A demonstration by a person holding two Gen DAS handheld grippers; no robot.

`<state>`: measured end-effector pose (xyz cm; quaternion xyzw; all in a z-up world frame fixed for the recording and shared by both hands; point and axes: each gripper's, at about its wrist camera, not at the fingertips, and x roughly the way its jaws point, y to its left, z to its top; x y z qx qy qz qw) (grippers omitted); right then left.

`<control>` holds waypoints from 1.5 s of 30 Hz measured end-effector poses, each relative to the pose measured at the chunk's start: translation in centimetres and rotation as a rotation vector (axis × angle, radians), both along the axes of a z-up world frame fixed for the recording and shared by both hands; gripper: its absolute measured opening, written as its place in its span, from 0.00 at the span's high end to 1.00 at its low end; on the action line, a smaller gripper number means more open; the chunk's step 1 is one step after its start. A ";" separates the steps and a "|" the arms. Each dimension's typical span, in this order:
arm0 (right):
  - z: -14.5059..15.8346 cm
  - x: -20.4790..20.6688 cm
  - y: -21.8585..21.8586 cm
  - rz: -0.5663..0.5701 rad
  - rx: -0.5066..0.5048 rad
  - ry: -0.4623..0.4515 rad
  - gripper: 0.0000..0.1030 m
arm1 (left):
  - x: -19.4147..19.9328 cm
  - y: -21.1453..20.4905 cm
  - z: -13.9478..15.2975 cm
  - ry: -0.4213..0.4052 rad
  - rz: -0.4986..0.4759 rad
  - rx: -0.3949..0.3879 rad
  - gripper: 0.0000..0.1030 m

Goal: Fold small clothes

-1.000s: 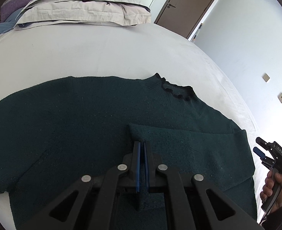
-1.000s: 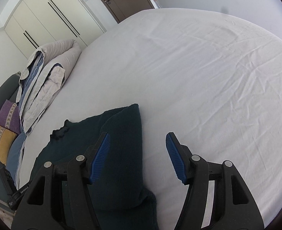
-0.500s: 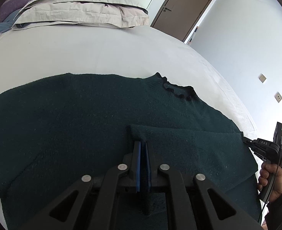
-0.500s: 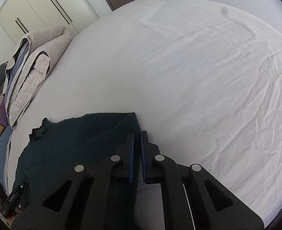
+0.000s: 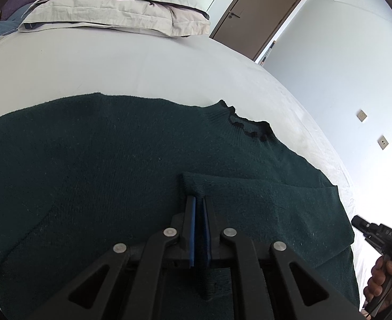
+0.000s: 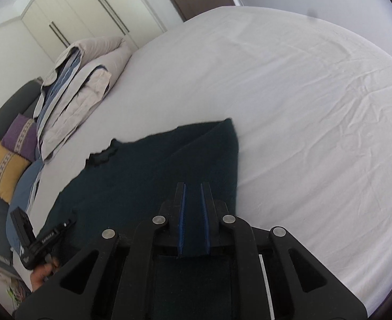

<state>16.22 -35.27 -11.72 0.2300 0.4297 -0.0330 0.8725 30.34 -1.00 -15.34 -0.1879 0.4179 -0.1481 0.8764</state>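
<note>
Left tool has its blue pads nearly together, pinching a ridge of the dark green sweater at the cuff end of a sleeve that lies folded across the body. Right tool, seen in its own view, has its pads a little apart with dark knit between them near the sweater's outer edge; whether that is a firm pinch or a loose one I cannot tell. The sweater lies flat on the white bed, collar toward the pillows.

The main risk, as I judge it, is uneven hold. If the right tool's grip is slack, the knit could slide out as soon as both tools lift, and the fold would skew or drop open. The thick, soft fabric may also drag: lifting one layer could pull the folded sleeve off line or bunch the layer under it. Moving the two tools at different rates would stretch the knit and leave a crooked edge.
</note>
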 end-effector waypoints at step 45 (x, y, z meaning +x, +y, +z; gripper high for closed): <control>8.1 -14.4 17.8 0.109 0.062 -0.279 0.37 | -18.4 40.6 -0.1 0.054 0.915 -0.422 0.92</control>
